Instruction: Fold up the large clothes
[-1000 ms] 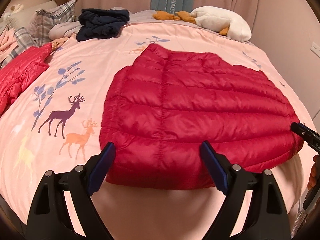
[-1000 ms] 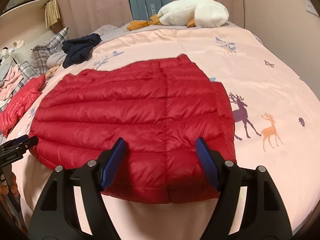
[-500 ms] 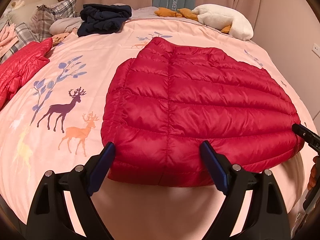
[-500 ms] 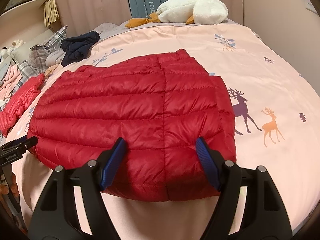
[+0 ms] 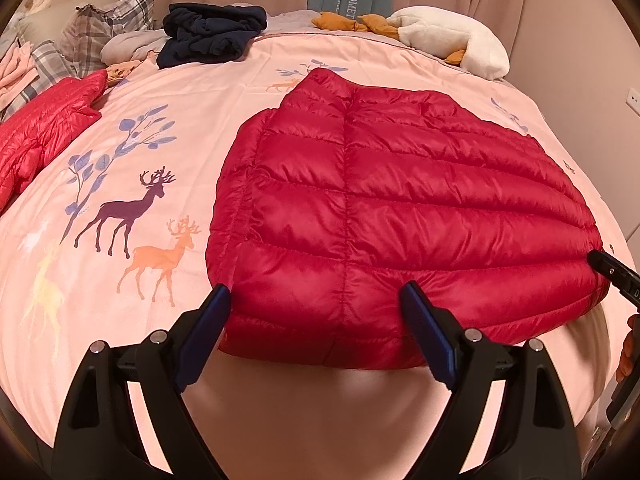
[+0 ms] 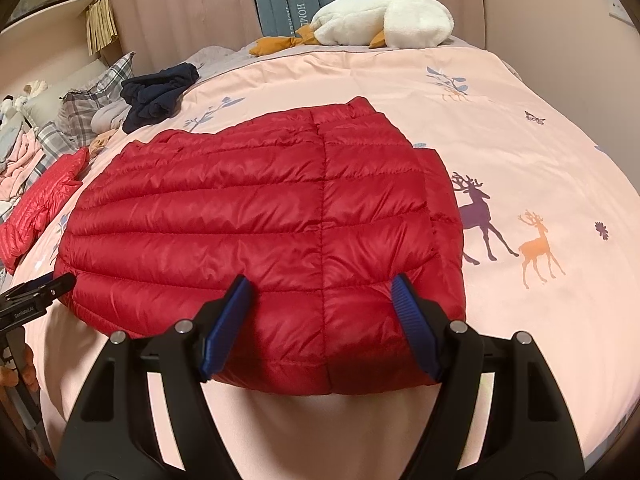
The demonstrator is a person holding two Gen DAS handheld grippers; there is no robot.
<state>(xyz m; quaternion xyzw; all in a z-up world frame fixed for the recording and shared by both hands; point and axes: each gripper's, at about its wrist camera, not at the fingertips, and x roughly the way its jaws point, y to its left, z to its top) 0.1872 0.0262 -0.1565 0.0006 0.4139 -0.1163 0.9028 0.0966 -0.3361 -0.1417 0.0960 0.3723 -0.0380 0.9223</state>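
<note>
A red quilted down jacket [image 5: 400, 208] [image 6: 256, 216] lies flat, back side up, on the pink bed cover, its hem toward me near the bed's front edge. My left gripper [image 5: 316, 304] hovers open over the hem's left part, blue pads wide apart and nothing between them. My right gripper [image 6: 320, 292] stands open above the hem's right part, likewise holding nothing. Each gripper's tip shows at the other view's side edge: the right one [image 5: 612, 272], the left one [image 6: 36, 292].
The pink bed cover [image 5: 120, 184] carries deer prints. A second red jacket [image 5: 44, 128] lies at the left edge. A dark navy garment [image 5: 208, 34], plaid pillows [image 5: 108, 24] and a white plush goose [image 6: 380, 20] sit at the far side.
The left view has shifted slightly toward the jacket, which now fills more of the frame. The right gripper has stayed put. Both stay open.
</note>
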